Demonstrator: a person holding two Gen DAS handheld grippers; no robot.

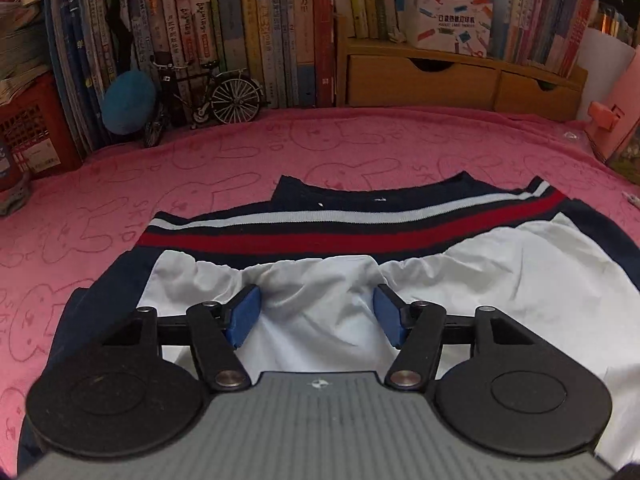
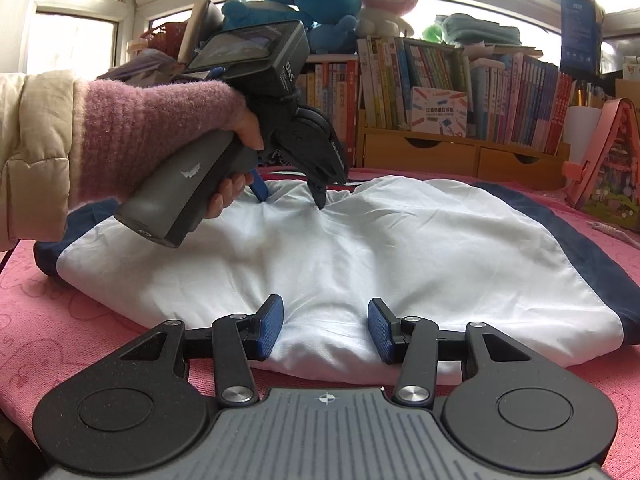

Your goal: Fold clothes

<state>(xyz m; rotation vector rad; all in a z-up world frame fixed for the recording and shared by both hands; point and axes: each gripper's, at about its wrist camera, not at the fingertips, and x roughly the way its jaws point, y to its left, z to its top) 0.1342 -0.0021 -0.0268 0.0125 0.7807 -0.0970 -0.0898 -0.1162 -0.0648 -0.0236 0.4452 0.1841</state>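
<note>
Left gripper (image 1: 316, 314): jaws about half open, pads pressed down into a gathered ridge of white lining near the striped waistband (image 1: 320, 236); nothing clamped. Jacket (image 2: 340, 240): spread lining-up on the pink blanket (image 2: 60, 312), middle of the scene. Right gripper (image 2: 326, 328): jaws part open, straddling the near edge of the lining, holding nothing. Risk: closing on the thin lining alone would lift one layer, skewing the fold.

A garment (image 2: 340, 248) lies spread flat on the pink-covered surface (image 1: 120, 184), white lining up and wrinkled, edged in navy, with a red-and-white striped navy waistband (image 1: 320, 232) at its far end.
</note>
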